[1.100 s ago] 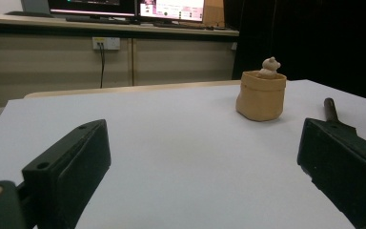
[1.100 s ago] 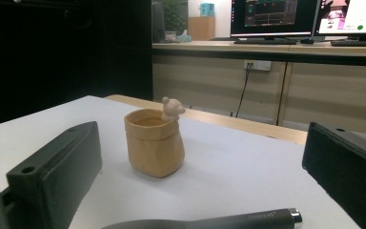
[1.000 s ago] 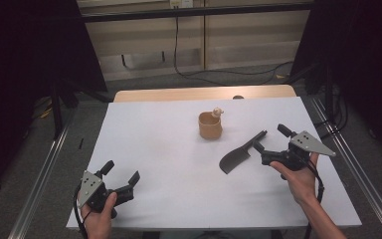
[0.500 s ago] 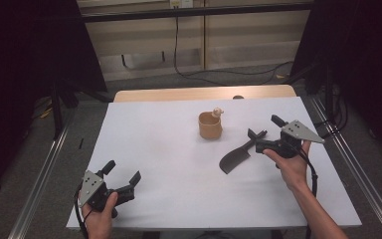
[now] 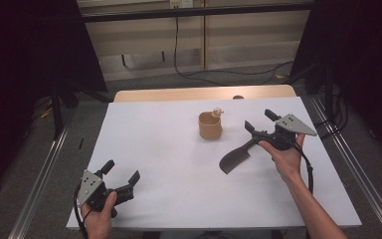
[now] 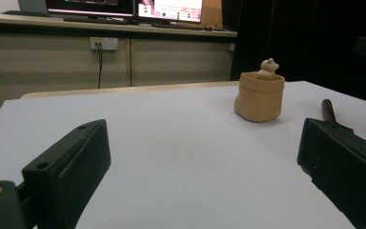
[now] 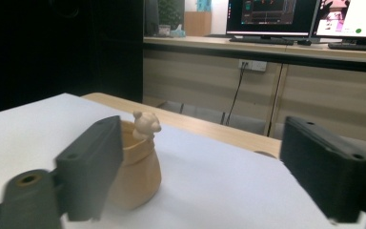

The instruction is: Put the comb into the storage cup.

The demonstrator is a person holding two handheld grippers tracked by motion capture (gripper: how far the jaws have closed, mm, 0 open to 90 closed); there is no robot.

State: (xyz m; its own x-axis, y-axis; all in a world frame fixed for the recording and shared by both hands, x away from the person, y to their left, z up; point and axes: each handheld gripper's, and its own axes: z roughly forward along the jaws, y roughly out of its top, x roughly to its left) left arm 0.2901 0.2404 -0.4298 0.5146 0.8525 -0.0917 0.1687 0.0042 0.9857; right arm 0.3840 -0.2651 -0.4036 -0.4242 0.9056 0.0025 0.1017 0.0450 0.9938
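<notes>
Stage: early, nothing lifted | right gripper (image 5: pixel 259 123): jaws wide, just been narrowing, empty, cup (image 5: pixel 210 125) at its 9 o'clock | left gripper (image 5: pixel 122 174): spread wide, empty | left: we grasp cup

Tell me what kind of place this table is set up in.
Probably a lab or office workroom. Lit computer monitors stand on a long counter along the wall, a wall socket has a cable plugged in, and the white table sits between metal rails and dark curtains.
</notes>
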